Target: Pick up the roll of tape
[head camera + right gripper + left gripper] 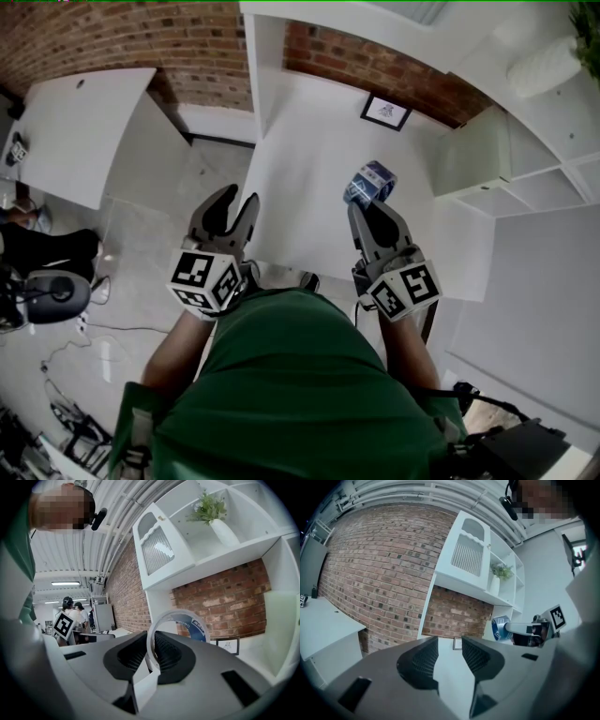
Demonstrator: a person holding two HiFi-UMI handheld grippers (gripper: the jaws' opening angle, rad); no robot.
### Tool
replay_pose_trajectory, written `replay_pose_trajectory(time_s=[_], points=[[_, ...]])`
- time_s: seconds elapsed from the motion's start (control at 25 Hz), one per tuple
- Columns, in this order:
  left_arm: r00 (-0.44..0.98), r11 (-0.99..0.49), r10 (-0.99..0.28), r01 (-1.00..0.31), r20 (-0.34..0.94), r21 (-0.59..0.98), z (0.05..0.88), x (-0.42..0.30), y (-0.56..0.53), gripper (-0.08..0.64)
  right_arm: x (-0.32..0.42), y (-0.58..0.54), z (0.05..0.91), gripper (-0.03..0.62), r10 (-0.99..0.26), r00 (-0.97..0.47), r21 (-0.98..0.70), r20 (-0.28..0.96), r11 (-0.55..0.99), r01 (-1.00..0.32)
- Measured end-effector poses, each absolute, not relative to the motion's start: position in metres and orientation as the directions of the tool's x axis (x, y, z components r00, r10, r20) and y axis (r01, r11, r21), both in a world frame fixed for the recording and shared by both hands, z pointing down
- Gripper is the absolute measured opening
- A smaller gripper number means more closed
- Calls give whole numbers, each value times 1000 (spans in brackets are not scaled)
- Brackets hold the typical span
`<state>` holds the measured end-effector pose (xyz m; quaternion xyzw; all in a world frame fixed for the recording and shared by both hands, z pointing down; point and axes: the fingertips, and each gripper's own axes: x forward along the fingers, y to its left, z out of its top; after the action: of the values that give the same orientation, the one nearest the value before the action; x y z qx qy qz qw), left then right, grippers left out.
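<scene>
A roll of tape [369, 183] with a blue-and-white printed core is held up above the white table [300, 178], clear of its top. My right gripper [373, 208] is shut on it, the jaws pinching the roll's wall. In the right gripper view the tape roll [180, 625] stands upright as a ring rising from my right gripper [151, 656]. My left gripper [232, 214] hangs over the table's near left edge, open with nothing in it. In the left gripper view my left gripper [450, 656] shows a bare gap, and the tape roll [500, 628] appears at the right.
A small framed picture [385, 112] leans against the brick wall at the table's back. White shelving [525, 178] stands to the right, with a potted plant [211, 510] on an upper shelf. Another white table [80, 131] is at the left. People [72, 609] stand far off.
</scene>
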<state>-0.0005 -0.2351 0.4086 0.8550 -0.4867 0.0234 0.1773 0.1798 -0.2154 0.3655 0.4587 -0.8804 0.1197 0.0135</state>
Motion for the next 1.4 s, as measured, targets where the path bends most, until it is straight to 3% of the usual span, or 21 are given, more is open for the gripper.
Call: replay_pose_trajectory(time_s=[1.4], points=[[493,-421,-831,-860,258,289,423,-9,-214,167,173,-204,367,64,-780,-614,-222,123,581,-783]])
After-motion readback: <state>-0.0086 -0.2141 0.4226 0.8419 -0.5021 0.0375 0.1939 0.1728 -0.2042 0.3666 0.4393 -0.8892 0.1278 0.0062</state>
